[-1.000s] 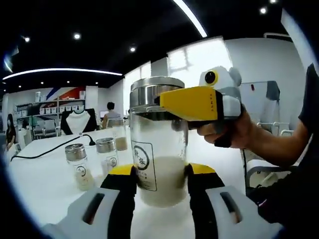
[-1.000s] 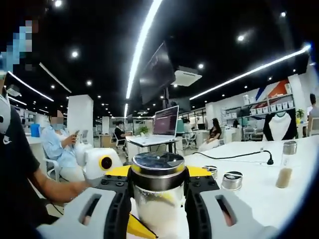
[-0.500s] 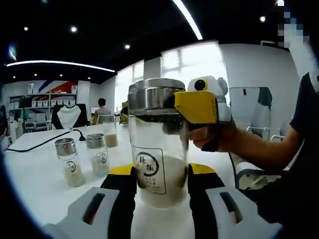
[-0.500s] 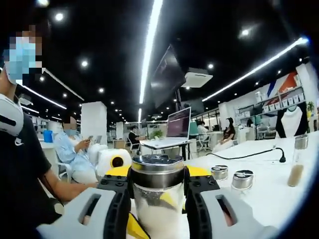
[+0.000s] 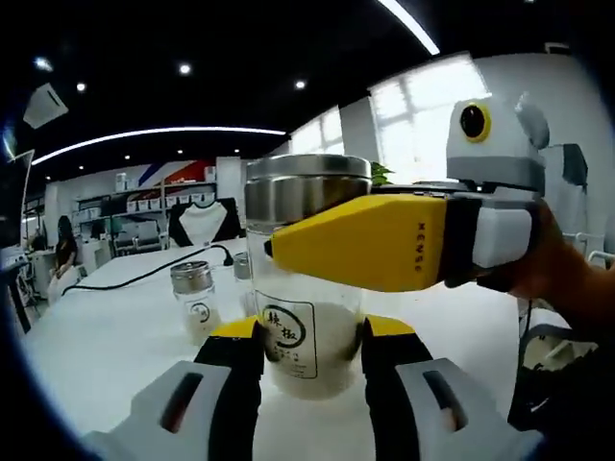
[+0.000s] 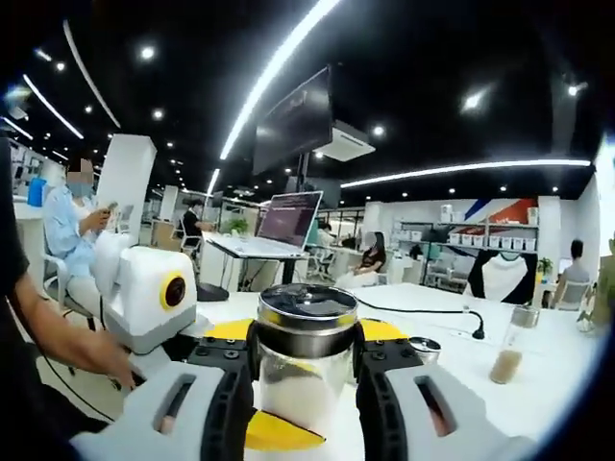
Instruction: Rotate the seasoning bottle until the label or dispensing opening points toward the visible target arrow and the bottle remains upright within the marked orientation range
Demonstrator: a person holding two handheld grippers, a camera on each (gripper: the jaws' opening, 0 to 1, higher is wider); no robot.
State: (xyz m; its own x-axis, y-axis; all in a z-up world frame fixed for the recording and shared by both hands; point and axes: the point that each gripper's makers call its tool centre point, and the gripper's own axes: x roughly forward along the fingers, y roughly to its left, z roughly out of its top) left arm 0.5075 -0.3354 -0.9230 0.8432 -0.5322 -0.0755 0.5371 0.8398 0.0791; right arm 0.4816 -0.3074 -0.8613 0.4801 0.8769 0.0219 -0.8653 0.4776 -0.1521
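Note:
The seasoning bottle [image 5: 306, 307] is clear glass with a steel lid, pale powder in its lower half and a black-framed label [image 5: 286, 331] facing slightly left of the left gripper view. It stands upright on the white table [image 5: 106, 336]. My left gripper [image 5: 309, 338] is shut on the bottle's lower body. My right gripper [image 5: 298, 235] comes in from the right and is shut on the bottle just under the lid, one yellow jaw crossing its front. In the right gripper view the bottle [image 6: 306, 370] sits between the jaws of my right gripper [image 6: 306, 348], with my left gripper [image 6: 288, 430] low behind it.
Two small lidded shaker bottles [image 5: 194, 300] stand on the table to the left, and a black cable [image 5: 144, 277] runs behind them. In the right gripper view another bottle [image 6: 507, 353] and a loose lid [image 6: 423, 348] sit to the right. A hand [image 5: 567, 279] holds the right gripper.
Both views have swung around the bottle. The right gripper has come round toward the left camera, so its yellow jaw now crosses the bottle's front. Both grippers still hold the bottle.

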